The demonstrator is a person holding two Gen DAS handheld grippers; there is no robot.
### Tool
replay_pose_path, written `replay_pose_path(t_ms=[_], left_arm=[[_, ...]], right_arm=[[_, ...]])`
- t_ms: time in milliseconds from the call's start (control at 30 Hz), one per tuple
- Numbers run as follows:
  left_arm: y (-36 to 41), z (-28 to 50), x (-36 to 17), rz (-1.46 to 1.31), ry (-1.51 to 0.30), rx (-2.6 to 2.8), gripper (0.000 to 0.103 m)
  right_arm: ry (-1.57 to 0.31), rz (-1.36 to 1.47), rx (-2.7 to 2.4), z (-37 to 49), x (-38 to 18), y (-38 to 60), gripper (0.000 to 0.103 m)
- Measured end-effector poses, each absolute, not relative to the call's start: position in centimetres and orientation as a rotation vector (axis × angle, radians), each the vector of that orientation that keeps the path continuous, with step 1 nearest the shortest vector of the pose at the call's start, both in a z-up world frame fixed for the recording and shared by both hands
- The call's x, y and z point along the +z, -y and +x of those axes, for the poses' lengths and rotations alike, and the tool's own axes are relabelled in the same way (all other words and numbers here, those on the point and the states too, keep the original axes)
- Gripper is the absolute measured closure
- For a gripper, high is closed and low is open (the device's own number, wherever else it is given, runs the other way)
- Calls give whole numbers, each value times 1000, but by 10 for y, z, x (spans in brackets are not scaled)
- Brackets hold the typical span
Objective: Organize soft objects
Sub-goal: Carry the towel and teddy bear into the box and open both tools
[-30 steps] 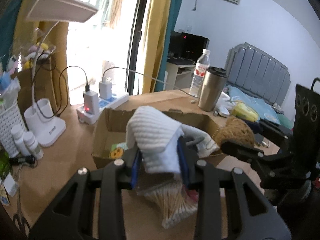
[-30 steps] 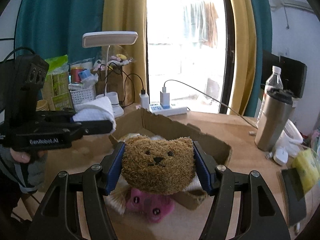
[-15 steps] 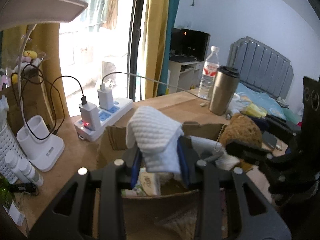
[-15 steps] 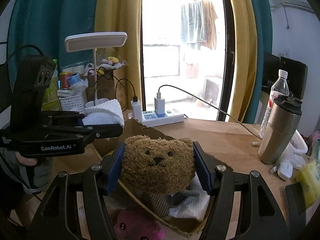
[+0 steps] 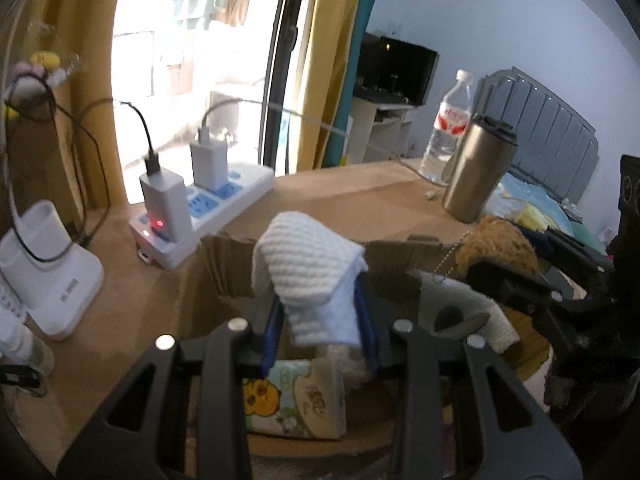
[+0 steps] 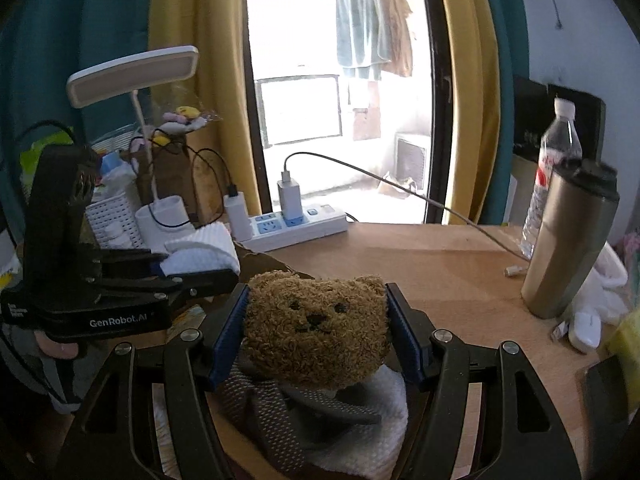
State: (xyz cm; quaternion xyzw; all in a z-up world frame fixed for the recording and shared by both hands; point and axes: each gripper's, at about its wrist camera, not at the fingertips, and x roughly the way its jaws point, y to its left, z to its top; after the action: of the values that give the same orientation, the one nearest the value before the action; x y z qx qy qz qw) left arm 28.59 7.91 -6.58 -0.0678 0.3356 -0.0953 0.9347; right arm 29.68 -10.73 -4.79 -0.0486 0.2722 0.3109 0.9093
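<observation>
Here, the left gripper (image 5: 320, 316) is clenched on a folded white cloth (image 5: 308, 272); the blue pads press both sides of the cloth, and its upper fold stands above the fingertips. In the left wrist view the cloth hangs over the open cardboard box (image 5: 224, 264), whose far wall lies just behind it. A printed packet (image 5: 296, 396) lies on the box floor at 6 o'clock from the cloth.

The right gripper (image 6: 316, 328) is clenched on a brown teddy bear (image 6: 316, 320); both pads bear on the sides of its head, face upright and toward the camera. Below the bear, at 6 o'clock, a grey mesh fabric (image 6: 272, 404) lies on a white towel (image 6: 372, 424).

In the right wrist view the left gripper sits at 9 o'clock from the bear, near it but apart, with part of a hand (image 6: 52, 344) showing beneath its body.

On the table (image 6: 440, 272): a power strip (image 6: 296, 224) at 12 o'clock from the bear, a steel tumbler (image 6: 568, 240) at 3 o'clock, a water bottle (image 6: 556, 160) just behind the tumbler, and a desk lamp (image 6: 132, 72) at 10 o'clock.
</observation>
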Motion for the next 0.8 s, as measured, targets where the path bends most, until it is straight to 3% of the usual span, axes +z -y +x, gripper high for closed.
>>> replay_pose_path(t_ms=[233,333,433,800], left_arm=[[-78,299,-85,-148,-759,-203,67],[-78,304,-96,-155,-808,-201,63],[-75,304,-98,-153,-818,-216,53],[-70,298,-95,-155,-822,-223,51]], right_arm=[[-588,-74,622,305,-59,108,35],[-583,-62,622,304,-59,109,34],[-576,-69,618,303,-59,108,32],[-583,-188,572,304,-72,101,24]])
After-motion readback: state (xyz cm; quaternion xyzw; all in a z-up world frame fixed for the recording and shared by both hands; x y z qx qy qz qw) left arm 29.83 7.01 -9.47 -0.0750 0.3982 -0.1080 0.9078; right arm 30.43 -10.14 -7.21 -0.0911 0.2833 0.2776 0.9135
